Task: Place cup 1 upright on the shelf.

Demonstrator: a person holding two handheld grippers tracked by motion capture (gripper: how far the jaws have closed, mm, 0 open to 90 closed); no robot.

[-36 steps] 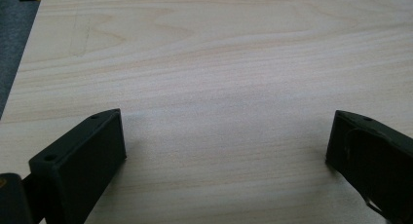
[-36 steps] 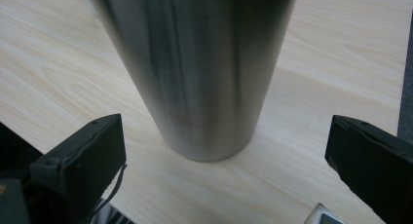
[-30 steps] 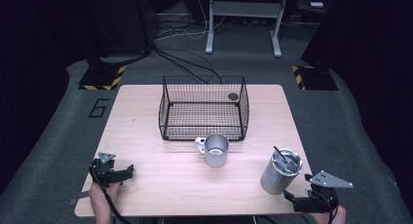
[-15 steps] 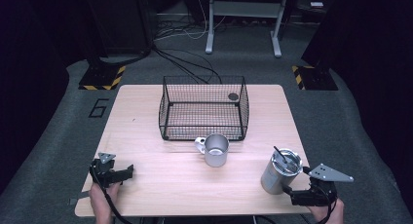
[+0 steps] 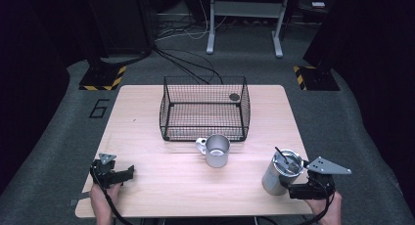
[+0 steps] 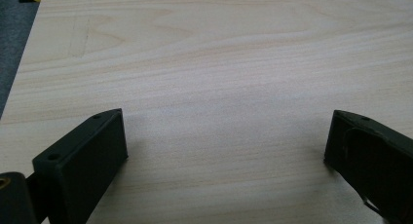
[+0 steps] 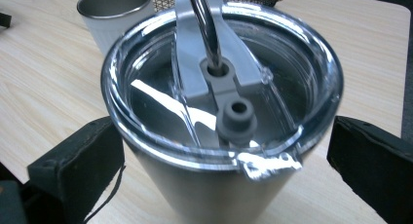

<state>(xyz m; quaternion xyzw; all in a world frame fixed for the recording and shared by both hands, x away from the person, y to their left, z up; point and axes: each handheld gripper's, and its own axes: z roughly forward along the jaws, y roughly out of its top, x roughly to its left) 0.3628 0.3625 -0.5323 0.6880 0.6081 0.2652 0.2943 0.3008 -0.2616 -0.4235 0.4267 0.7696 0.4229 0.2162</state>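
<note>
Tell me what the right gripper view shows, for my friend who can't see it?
A steel tumbler with a clear lid and metal straw stands between the open jaws of the right hand-held gripper. A steel mug stands behind it on the wooden table.

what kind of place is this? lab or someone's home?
Most likely a lab or recording studio, not a home: a lone wooden table on grey carpet, hazard-striped stand feet at the floor, loose cables behind, and dark surroundings. On the table stand only a wire basket, a mug and a tumbler.
</note>
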